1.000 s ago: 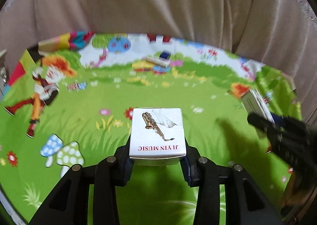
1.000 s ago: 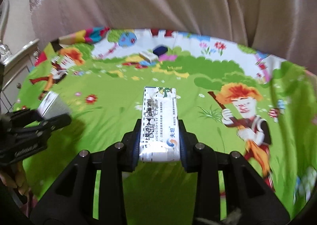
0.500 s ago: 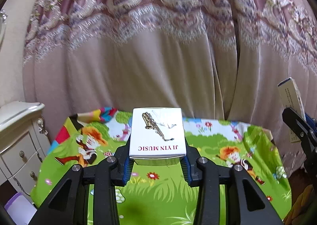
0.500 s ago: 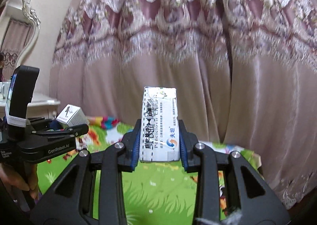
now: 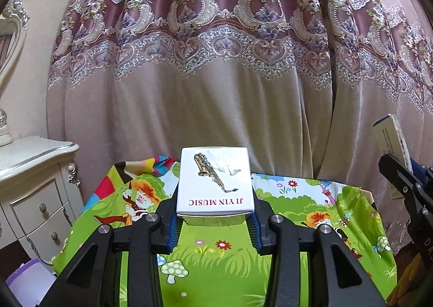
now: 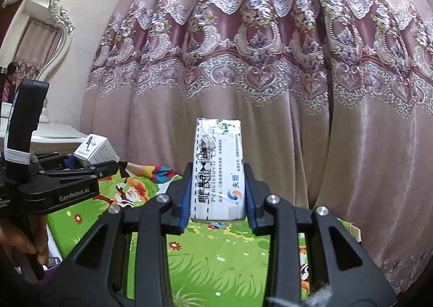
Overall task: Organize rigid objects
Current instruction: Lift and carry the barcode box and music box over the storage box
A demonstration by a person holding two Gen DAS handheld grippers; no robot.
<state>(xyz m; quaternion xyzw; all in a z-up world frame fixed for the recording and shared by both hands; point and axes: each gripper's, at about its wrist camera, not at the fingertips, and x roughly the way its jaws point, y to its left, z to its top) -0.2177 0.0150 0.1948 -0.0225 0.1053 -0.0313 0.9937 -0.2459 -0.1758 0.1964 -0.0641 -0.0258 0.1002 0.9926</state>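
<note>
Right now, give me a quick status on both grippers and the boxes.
Left gripper shut on white music box. Right gripper shut on cream carton. Both held up above the green cartoon mat, facing the curtain. Nothing in the way.

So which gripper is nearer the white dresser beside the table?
Left. The left gripper, holding the saxophone box, is on the white dresser's side; the right gripper with the cream box is farther over.

Left claw (image 5: 215,221) gripping music box (image 5: 215,180)
</note>
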